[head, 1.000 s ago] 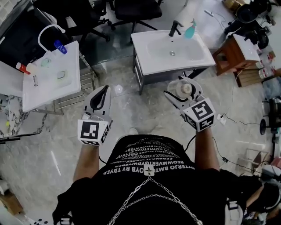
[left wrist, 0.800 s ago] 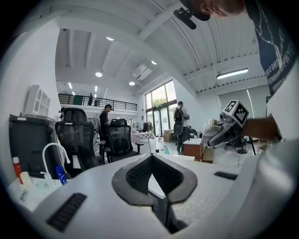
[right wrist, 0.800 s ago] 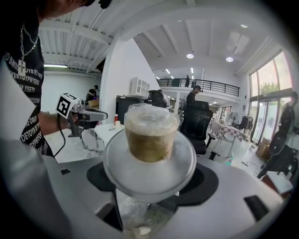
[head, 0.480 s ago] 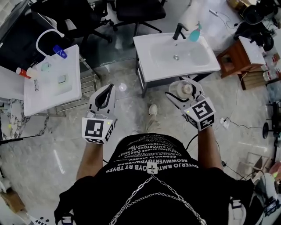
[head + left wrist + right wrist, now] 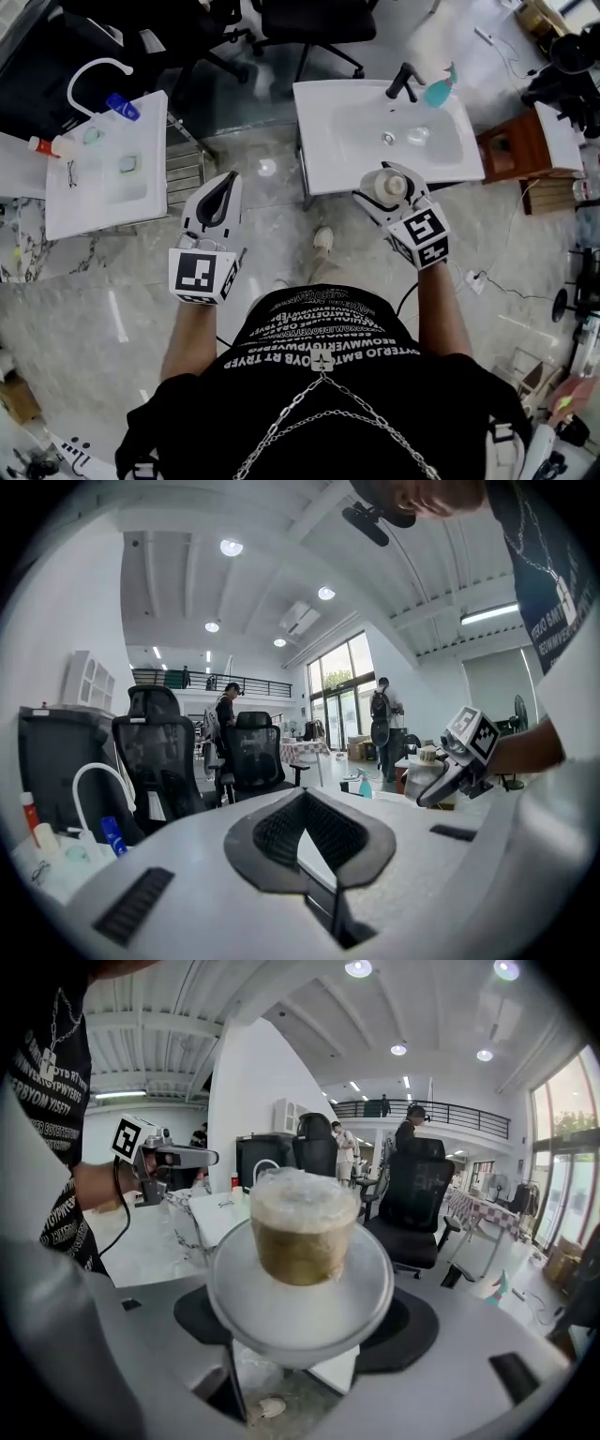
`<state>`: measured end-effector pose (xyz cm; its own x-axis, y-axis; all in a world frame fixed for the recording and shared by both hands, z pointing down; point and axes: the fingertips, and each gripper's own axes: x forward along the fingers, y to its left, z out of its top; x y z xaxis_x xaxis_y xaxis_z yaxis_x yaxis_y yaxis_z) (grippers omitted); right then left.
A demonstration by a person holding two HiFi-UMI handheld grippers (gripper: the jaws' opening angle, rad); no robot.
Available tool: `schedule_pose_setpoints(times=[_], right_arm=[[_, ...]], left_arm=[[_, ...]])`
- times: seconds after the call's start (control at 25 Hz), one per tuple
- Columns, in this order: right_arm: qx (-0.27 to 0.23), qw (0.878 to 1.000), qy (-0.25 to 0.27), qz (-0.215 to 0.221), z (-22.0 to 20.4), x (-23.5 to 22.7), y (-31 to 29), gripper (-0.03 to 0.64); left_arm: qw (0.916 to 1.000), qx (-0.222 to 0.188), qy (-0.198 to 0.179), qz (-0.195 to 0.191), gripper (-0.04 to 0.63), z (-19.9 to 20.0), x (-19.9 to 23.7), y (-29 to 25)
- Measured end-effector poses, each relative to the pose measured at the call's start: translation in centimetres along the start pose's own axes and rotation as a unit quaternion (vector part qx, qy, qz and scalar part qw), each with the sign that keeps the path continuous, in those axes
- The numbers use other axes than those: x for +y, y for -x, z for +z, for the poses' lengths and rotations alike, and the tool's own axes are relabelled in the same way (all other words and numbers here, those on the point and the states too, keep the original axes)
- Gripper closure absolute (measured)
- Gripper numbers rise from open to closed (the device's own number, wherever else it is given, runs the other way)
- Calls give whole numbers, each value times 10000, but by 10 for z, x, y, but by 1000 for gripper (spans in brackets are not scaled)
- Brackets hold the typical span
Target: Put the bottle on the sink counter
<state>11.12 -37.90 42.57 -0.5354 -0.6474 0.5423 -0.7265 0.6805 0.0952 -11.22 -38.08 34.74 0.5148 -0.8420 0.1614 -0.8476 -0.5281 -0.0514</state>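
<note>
My right gripper is shut on a clear bottle with a tan cap, held just in front of the near edge of the white sink counter. In the right gripper view the bottle fills the space between the jaws, cap pointing away. A black faucet and a teal spray bottle stand at the counter's back. My left gripper hangs over the floor to the left, shut with nothing in it. The left gripper view shows the held bottle far right.
A second white counter with a white faucet, a blue bottle and a red-capped bottle stands at the left, with a metal rack beside it. Black office chairs stand behind. A brown wooden stand and floor cables are at the right.
The person has stepped forward, so the sink counter now lies closer to the right gripper. The bottle stays in the right gripper. The left gripper stays shut.
</note>
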Motion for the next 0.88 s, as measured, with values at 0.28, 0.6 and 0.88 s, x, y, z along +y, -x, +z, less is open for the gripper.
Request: schedule_pose_setpoints(times=[0.28,0.6,0.88], right_arm=[[308,9992,-96,216,-46,-32,-66,282],[612,9964,-19,594,-107,-34,-138,282],[673,9950,-5,737,-151,-26,-198,282]], left_arm=[[9987,468,155,120,589,-48,6,-48],[9957,875,258,129,589,-100,1,-99],[9946,1036,-29,40,589,-138,-13,-130]])
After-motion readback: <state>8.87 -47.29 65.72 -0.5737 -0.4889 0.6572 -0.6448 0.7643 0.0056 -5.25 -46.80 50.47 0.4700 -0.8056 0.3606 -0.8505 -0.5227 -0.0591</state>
